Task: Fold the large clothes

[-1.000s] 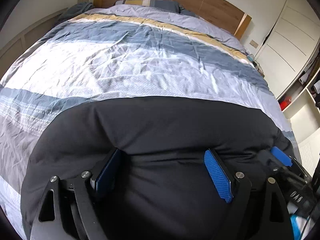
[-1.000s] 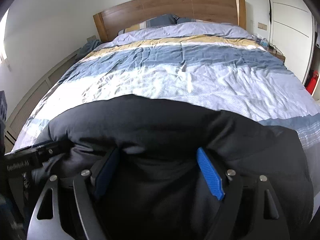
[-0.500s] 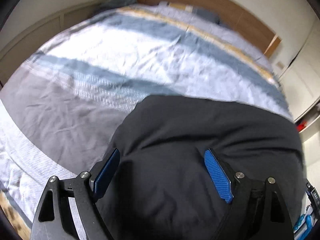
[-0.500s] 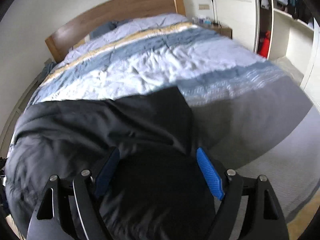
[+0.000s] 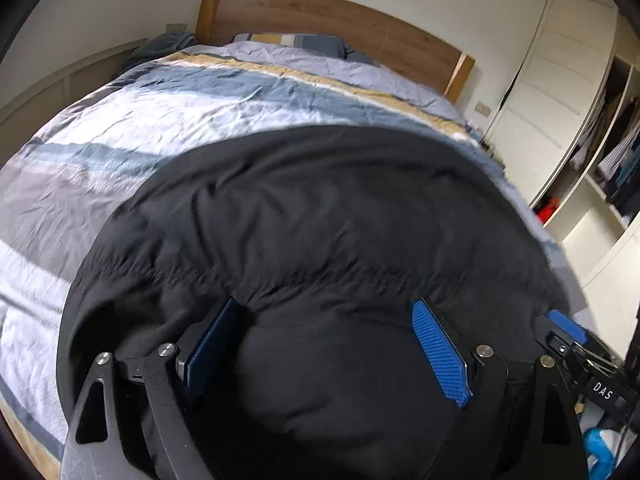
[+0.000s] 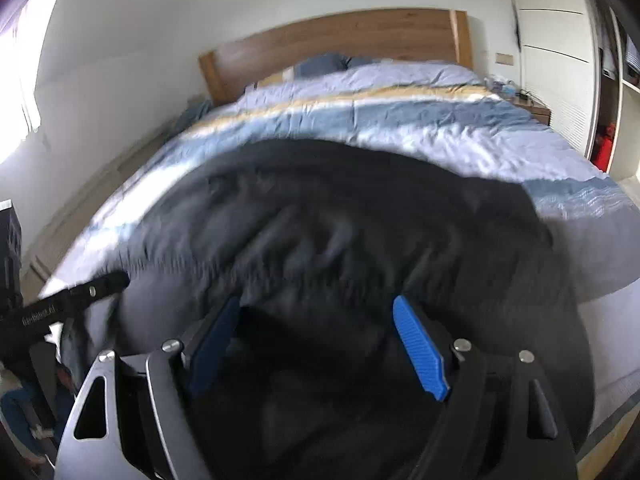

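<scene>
- We see a big bed [image 5: 120, 152] with a striped duvet [image 5: 168, 120] in blue, white, grey and yellow. A wooden headboard [image 5: 320, 16] stands at the far end.
- A big black padded coat [image 5: 320, 220] lies on the near end of the bed. It looks like a puffy jacket. It spreads wide, from side to side across the bed, so its long way runs left to right in front of us.
- The coat starts right at our tools and goes on ahead of them, toward the headboard. Both hands are about as near to it as each other, one at each side of its near edge.
- Our left tool [image 5: 326, 344] has its two blue pads far apart, and they have just opened a bit more. A thick bunch of the black coat fills the gap between them. The left pad is half sunk in the cloth. We cannot tell if the pads pinch it or only sit around it.
- Our right tool [image 6: 316, 344] also stands wide, with dark coat between its pads. That view is blurry, so we cannot tell if it grips the coat.
- We think the next move needs both tools to lift the near edge and bring it over toward the far edge.
</scene>
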A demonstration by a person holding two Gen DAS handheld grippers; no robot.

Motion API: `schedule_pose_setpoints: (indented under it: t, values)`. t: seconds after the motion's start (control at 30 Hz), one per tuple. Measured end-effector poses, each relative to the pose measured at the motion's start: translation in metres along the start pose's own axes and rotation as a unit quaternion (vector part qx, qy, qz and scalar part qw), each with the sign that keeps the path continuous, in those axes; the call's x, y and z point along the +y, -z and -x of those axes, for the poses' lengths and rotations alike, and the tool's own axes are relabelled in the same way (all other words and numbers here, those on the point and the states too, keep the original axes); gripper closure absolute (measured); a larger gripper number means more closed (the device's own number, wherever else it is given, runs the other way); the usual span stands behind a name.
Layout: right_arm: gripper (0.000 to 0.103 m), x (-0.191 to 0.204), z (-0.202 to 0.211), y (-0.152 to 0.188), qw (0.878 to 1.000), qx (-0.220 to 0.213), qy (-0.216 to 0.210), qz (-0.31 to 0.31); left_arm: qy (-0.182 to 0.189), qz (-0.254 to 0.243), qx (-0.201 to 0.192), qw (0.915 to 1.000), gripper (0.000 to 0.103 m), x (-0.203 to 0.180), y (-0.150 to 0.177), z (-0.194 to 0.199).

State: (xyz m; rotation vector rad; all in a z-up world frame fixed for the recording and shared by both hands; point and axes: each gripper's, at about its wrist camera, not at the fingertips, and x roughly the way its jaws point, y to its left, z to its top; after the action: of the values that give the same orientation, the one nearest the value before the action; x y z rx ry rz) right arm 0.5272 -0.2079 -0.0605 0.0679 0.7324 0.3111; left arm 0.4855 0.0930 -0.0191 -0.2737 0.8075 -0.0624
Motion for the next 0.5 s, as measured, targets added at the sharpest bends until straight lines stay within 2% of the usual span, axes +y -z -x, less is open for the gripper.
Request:
schedule_pose_setpoints:
  t: [0.13,0.2,0.3,0.5]
  values:
    - [0.024,-0.054,0.01,0.023,0.999,0.005,0.026,-0.038,-0.025,0.028,0.005,0.9993,0.015,0.037,0.007,0.009]
    - [0.024,-0.096,0.021,0.041,0.996,0.009,0.036,-0.077,-0.028,0.05,0.014,0.9983,0.015,0.059,0.012,0.015]
    - [0.024,-0.136,0.039,0.058,0.99,0.02,0.052,-0.127,-0.041,0.062,0.018,0.9971,0.015,0.072,0.022,0.028]
    - [0.024,-0.156,0.085,0.067,0.98,0.009,0.079,-0.185,-0.053,0.06,0.0,0.9968,0.015,0.059,0.044,0.07]
